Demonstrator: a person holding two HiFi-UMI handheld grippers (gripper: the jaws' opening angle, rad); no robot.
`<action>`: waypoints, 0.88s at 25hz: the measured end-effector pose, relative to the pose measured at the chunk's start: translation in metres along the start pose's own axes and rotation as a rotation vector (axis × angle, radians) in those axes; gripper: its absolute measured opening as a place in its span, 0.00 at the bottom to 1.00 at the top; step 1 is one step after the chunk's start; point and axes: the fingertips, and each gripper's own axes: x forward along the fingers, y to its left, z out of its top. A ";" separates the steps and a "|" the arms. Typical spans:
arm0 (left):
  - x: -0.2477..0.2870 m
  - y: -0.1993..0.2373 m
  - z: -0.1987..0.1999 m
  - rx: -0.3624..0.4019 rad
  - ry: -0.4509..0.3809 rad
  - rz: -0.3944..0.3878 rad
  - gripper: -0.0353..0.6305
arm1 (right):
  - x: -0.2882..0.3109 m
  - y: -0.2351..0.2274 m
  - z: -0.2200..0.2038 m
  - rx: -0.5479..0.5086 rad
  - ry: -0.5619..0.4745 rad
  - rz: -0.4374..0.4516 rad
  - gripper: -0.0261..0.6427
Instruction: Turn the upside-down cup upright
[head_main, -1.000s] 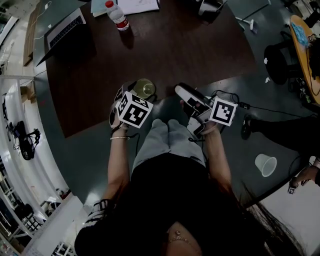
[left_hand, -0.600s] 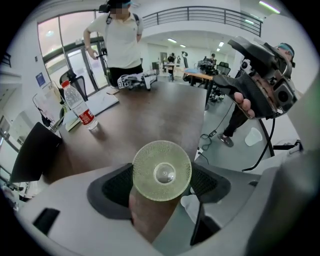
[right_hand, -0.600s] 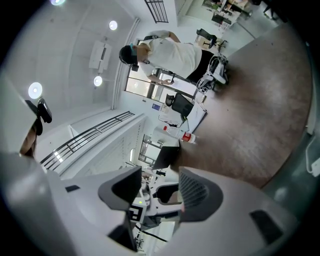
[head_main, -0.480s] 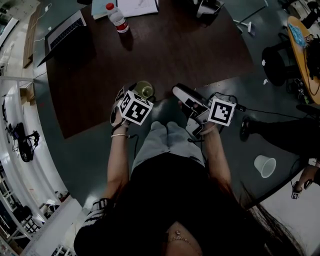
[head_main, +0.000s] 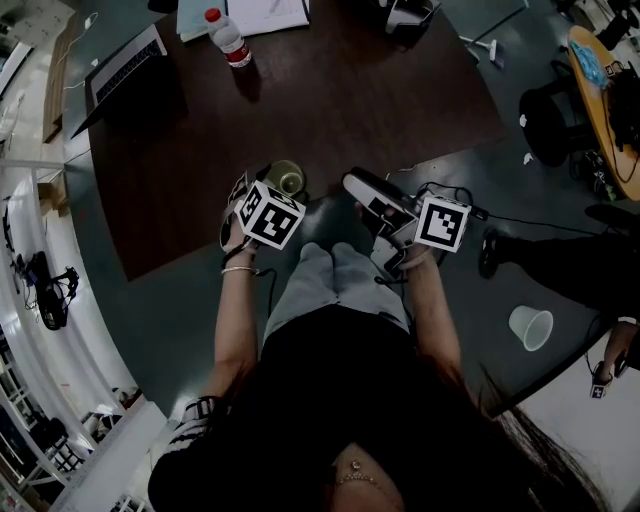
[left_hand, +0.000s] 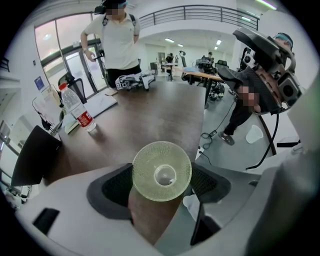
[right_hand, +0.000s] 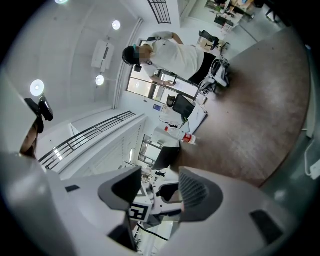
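Head view steeply down; gripper views close along jaws; table (head_main: 350, 100) shared.

The cup (left_hand: 161, 171) is tinted pale yellow-green with tiny dots all over. The desk (head_main: 330, 100) is done in dark brown, and the bottle (head_main: 229, 40) is capped and labelled in red.
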 end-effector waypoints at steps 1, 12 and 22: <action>-0.001 0.000 0.000 0.000 -0.002 0.003 0.60 | -0.001 0.000 0.000 0.000 -0.002 -0.003 0.40; -0.007 0.001 0.006 -0.018 -0.041 0.004 0.60 | -0.002 -0.001 -0.004 0.005 0.003 -0.005 0.40; -0.028 0.004 0.008 -0.086 -0.106 0.023 0.60 | 0.000 0.008 -0.006 -0.020 0.027 0.016 0.40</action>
